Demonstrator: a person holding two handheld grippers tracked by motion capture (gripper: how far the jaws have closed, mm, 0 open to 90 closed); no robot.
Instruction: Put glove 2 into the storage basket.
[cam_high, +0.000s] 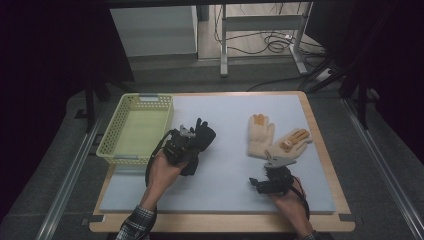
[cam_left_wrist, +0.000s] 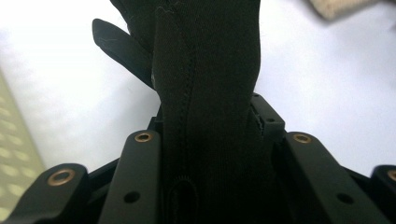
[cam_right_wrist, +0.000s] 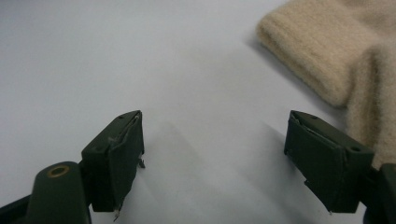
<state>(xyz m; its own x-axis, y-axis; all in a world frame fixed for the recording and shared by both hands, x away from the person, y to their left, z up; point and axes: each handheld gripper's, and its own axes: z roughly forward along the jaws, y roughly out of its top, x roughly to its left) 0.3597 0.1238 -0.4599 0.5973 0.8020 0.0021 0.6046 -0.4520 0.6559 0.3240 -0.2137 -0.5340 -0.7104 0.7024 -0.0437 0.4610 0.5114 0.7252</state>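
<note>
Item: black glove (cam_high: 201, 136), clamped in my left fingers (cam_high: 194, 141), held just right of the yellow basket (cam_high: 138, 127) above the surface (cam_high: 225, 165). My right fingers (cam_right_wrist: 212, 158): spread wide, gripping nothing, beside the two cream gloves (cam_high: 272, 137) lying flat.

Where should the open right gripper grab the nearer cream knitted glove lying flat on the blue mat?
Judging by its pose, take the nearer cream knitted glove at its ribbed cuff, the end closest to the right gripper. Come in low from the near side along the blue mat: the cuff is its thickest edge, with bare mat before it.
</note>
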